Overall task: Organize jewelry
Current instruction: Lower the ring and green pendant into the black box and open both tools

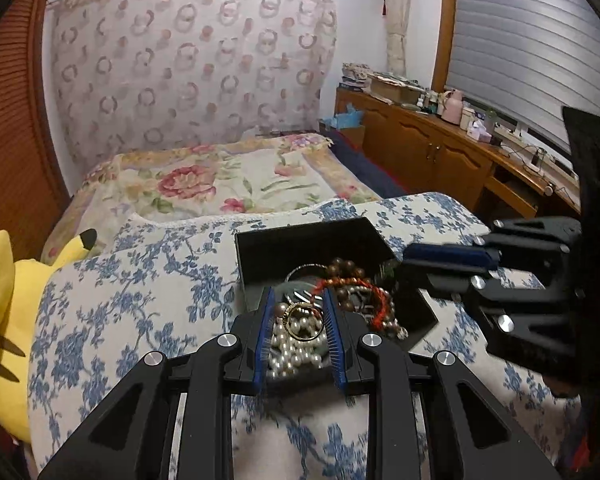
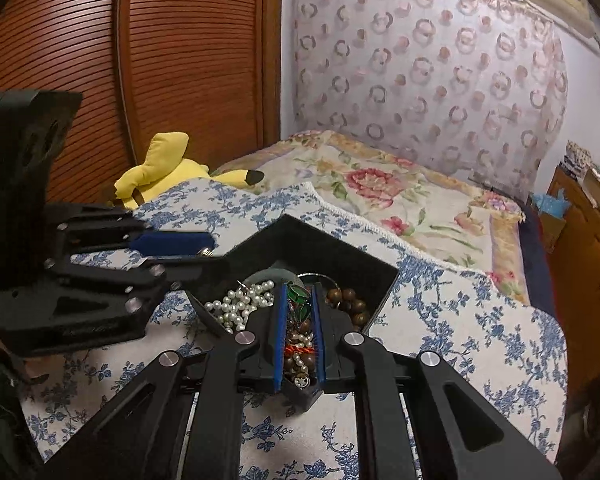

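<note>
A black hexagonal jewelry box (image 1: 300, 246) (image 2: 300, 240) sits on a blue-flowered cloth and holds a tangle of jewelry. My left gripper (image 1: 298, 298) is open over the box, its fingers on either side of a gold ring (image 1: 302, 322) lying on a white pearl strand (image 1: 296, 350). A brown bead bracelet (image 1: 346, 270) and a red cord (image 1: 374, 300) lie to the right. My right gripper (image 2: 300, 292) is half closed over the box, with a green leaf-shaped piece (image 2: 298, 294) and mixed beads between its fingers; a grip is not clear. Pearls (image 2: 240, 306) and brown beads (image 2: 350, 304) flank it.
The blue-flowered cloth (image 1: 140, 300) covers a raised cushion on a bed with a floral blanket (image 1: 220, 180). A yellow plush toy (image 1: 0, 312) lies at the left. A wooden cabinet (image 1: 440, 148) with clutter stands along the right wall, a louvred wooden door (image 2: 160, 60) at the left.
</note>
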A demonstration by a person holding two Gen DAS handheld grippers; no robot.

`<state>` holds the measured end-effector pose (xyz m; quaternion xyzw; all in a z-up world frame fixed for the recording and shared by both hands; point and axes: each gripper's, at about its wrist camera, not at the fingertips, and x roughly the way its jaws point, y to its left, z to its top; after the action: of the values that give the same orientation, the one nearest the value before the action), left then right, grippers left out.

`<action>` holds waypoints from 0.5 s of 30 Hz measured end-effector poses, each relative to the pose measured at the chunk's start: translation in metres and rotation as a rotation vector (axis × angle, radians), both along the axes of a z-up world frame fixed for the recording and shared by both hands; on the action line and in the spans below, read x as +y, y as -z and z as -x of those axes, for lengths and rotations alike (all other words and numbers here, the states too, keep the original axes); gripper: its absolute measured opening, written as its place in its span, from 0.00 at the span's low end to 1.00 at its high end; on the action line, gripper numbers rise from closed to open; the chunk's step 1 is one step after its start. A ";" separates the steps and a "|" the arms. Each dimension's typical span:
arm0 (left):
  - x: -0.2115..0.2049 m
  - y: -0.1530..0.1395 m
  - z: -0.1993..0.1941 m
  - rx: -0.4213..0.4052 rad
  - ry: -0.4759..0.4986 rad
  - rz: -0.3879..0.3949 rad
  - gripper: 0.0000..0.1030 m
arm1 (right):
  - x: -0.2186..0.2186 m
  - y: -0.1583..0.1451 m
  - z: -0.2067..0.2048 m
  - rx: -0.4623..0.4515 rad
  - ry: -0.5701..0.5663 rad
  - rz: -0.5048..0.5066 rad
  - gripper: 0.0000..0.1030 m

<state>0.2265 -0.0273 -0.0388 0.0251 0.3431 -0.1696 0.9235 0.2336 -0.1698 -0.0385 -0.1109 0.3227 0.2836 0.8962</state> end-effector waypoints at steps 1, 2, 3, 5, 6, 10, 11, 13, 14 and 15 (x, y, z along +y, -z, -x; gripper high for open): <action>-0.001 0.001 -0.004 0.003 -0.001 -0.002 0.22 | -0.001 0.001 -0.001 0.004 0.002 -0.005 0.14; -0.001 0.002 -0.007 0.005 -0.002 -0.003 0.22 | -0.002 0.002 -0.002 0.007 0.002 -0.007 0.15; -0.002 0.004 -0.010 0.008 -0.002 -0.004 0.22 | -0.003 0.003 -0.002 0.008 0.005 -0.008 0.16; -0.003 0.005 -0.016 0.014 -0.006 -0.002 0.22 | -0.005 0.004 -0.003 0.009 0.012 -0.011 0.18; -0.004 0.006 -0.018 0.016 -0.009 -0.005 0.22 | -0.008 0.004 -0.004 0.011 0.016 -0.015 0.18; -0.006 0.008 -0.024 0.021 -0.018 -0.006 0.22 | -0.015 0.005 -0.003 0.014 0.039 -0.027 0.19; -0.006 0.009 -0.024 0.022 -0.020 -0.005 0.23 | -0.017 0.005 -0.003 0.015 0.045 -0.031 0.19; -0.005 0.009 -0.023 0.024 -0.030 -0.006 0.40 | -0.020 0.005 -0.002 0.013 0.054 -0.036 0.22; -0.005 0.008 -0.022 0.019 -0.035 -0.008 0.47 | -0.023 0.005 0.000 0.009 0.064 -0.041 0.24; -0.005 0.007 -0.018 0.007 -0.044 -0.012 0.60 | -0.024 0.004 0.002 0.006 0.072 -0.044 0.26</action>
<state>0.2450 -0.0322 -0.0455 0.0225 0.3479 -0.1470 0.9257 0.2317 -0.1937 -0.0428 -0.0784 0.3229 0.2587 0.9070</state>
